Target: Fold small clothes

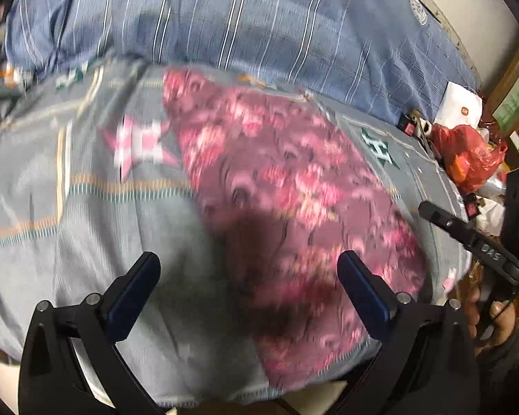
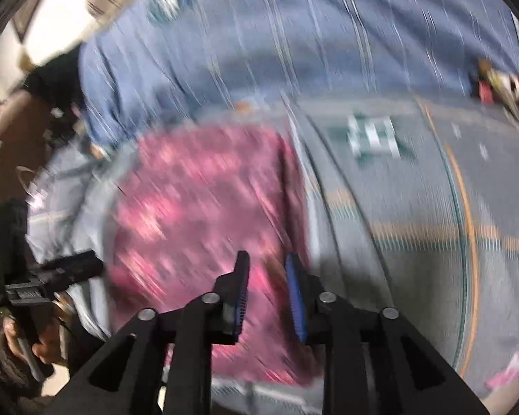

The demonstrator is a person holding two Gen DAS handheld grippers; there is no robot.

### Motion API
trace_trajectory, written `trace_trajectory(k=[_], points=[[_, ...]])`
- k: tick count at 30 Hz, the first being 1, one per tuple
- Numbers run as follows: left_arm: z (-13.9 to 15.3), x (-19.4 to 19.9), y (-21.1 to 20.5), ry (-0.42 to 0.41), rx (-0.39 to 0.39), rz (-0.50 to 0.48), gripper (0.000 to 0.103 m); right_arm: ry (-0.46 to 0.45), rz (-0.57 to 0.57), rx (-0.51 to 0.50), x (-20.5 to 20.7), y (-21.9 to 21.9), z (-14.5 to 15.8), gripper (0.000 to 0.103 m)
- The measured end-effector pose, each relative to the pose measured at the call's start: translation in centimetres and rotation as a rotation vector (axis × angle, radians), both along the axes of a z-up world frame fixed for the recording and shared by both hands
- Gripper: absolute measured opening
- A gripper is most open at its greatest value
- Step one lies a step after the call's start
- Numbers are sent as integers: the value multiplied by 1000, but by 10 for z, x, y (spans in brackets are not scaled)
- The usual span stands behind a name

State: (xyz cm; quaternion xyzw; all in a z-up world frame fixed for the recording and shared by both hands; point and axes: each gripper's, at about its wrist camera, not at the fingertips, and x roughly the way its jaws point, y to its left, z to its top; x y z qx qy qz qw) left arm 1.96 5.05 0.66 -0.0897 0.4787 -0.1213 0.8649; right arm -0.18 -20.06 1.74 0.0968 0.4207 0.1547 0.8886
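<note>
A pink and maroon floral cloth (image 1: 287,186) lies flat on the grey patterned bedsheet (image 1: 86,214). My left gripper (image 1: 249,269) is open above the cloth's near left part, holding nothing. The right gripper's body (image 1: 474,238) shows at the right edge of the left wrist view. In the blurred right wrist view the cloth (image 2: 197,214) lies left of centre. My right gripper (image 2: 268,269) hovers over the cloth's near right edge, jaws a narrow gap apart with nothing between them. The left gripper (image 2: 62,269) shows at the far left of that view.
A blue striped quilt (image 1: 259,24) lies bunched behind the cloth. A red plastic bag (image 1: 467,152) and small clutter sit at the bed's right end. The sheet's front edge (image 1: 225,394) runs just below the left gripper.
</note>
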Motion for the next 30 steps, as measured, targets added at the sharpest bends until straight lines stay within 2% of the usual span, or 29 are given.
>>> trace_trajectory(k=[2,3,5,6,8,9,10,12,13,14,16,17,18,21,27,30], points=[[-10,11,-10,16,44,0,102,-69,16,9,5,11,6,32],[-19,17,-16,39,77,3,102,-70,43,10,11,19,1,31],[-42,28,-21,108,125,12,103,1,58,-26,25,29,-23,29],[-45,29,-19,119,97,24,103,57,52,-63,33,34,-39,30],[-47,28,-10,145,27,64,103,28,34,-55,29,33,-41,31],[-47,29,-9,148,23,63,103,43,29,-59,27,33,-36,31],[-48,29,-9,146,25,55,103,44,25,-57,23,32,-29,31],[-47,29,-7,141,24,58,103,13,31,-52,15,31,-18,40],[-47,28,-7,140,22,64,103,7,32,-64,12,29,-16,56],[-47,28,-7,139,22,67,103,12,28,-83,12,29,-19,67],[-48,29,-7,142,28,65,103,92,21,-152,19,35,-42,67],[-47,28,-7,140,29,68,103,136,23,-154,23,35,-54,70],[-46,27,-6,140,34,67,103,113,-10,-107,19,29,-54,71],[-43,20,-5,136,49,66,103,152,-28,-91,21,26,-51,71],[-29,1,-2,74,127,47,103,166,-73,-203,10,21,-40,74],[-20,-16,3,9,191,54,103,161,-74,-247,-3,21,-33,85]])
